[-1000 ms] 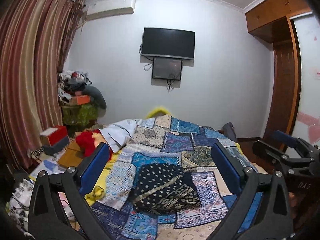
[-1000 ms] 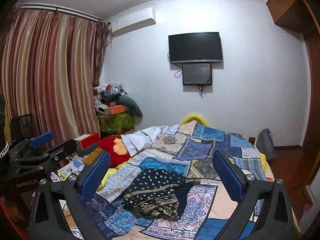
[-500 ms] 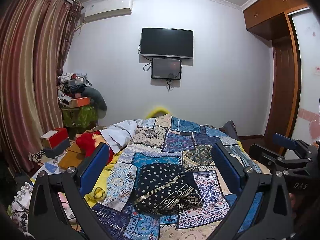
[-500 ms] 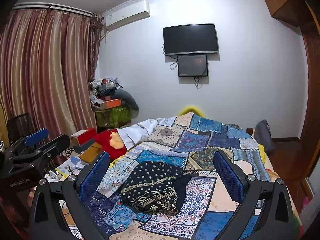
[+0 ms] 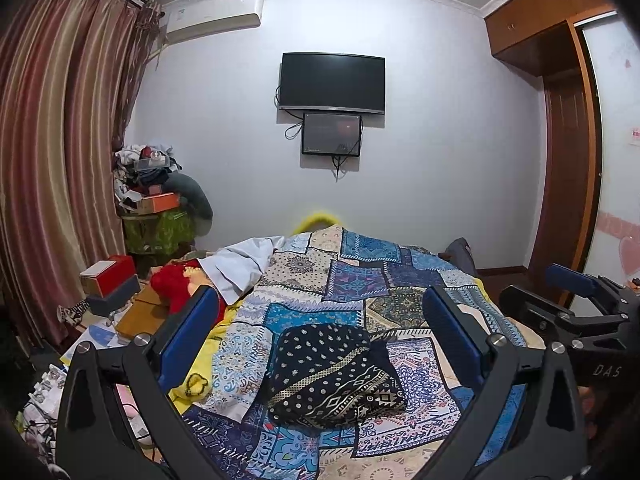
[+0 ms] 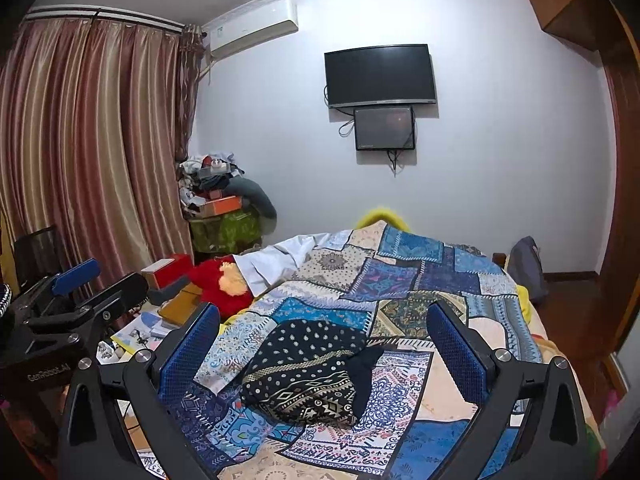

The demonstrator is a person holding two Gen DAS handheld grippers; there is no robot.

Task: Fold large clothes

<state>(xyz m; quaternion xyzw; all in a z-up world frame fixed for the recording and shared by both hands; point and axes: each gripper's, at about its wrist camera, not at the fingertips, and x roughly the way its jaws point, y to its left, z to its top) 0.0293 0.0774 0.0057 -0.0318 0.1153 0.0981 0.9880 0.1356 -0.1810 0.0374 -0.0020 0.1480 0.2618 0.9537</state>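
Bed: a patchwork quilt [image 5: 360, 280] in blues, creams and purples covers the mattress from the near edge to the far wall.
Garment: a dark folded cloth [image 5: 332, 372] with white dots and a band of gold geometric pattern lies on the quilt near the foot of the bed, in a compact bundle, one dark corner sticking out on its right side.
Left gripper [image 5: 320, 336]: held above the foot of the bed, blue pads spread wide, nothing between them; the folded cloth shows in the gap, lower down and apart from both fingers.
Right gripper [image 6: 324, 340]: also raised over the near end of the bed, its jaws wide apart and empty, the folded cloth framed between them without contact.
Side by side: each tool shows at the edge of the other's camera, the left one at the far left of the right wrist view, the right one at the far right of the left wrist view.
White cloth [image 5: 240, 268]: a loose pale garment lies crumpled at the quilt's far left corner.
Red plush toy [image 6: 224, 284]: beside the bed on the left, just by the white cloth.
Wall: a dark television [image 5: 332, 82] hangs with a smaller screen [image 5: 331, 134] directly under it.
Left of room: striped curtains [image 6: 92, 140], an air conditioner [image 6: 256, 28] above, and a heap of clothes and boxes [image 5: 152, 184] in the corner.
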